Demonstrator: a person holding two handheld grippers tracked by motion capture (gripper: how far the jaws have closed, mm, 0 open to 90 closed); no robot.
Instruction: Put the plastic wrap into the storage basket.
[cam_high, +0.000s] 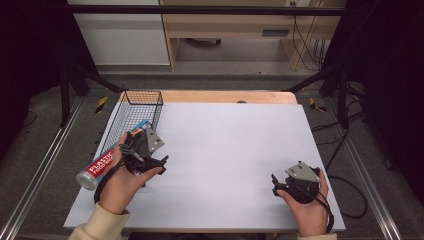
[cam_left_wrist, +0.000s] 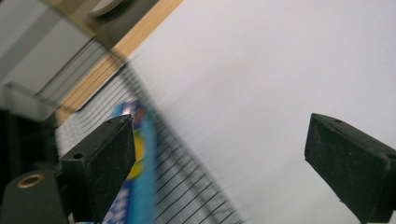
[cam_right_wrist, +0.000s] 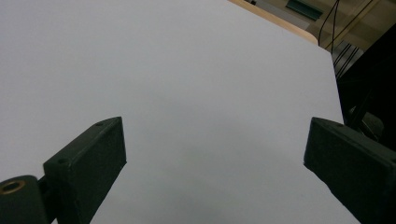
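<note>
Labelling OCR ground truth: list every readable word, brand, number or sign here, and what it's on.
"PLASTIC": white capitals on the red band of the box lying in the wire basket, high view.
Second line beneath, starting "FOOD": the rest is too small to read.
Print on the box's blue part, left gripper view: blurred, unreadable.
No other text is legible.

A lab recording bay: black frame posts (cam_high: 65, 85) and loose cables (cam_high: 307, 45) stand around the white-topped table (cam_high: 235, 150).
</note>
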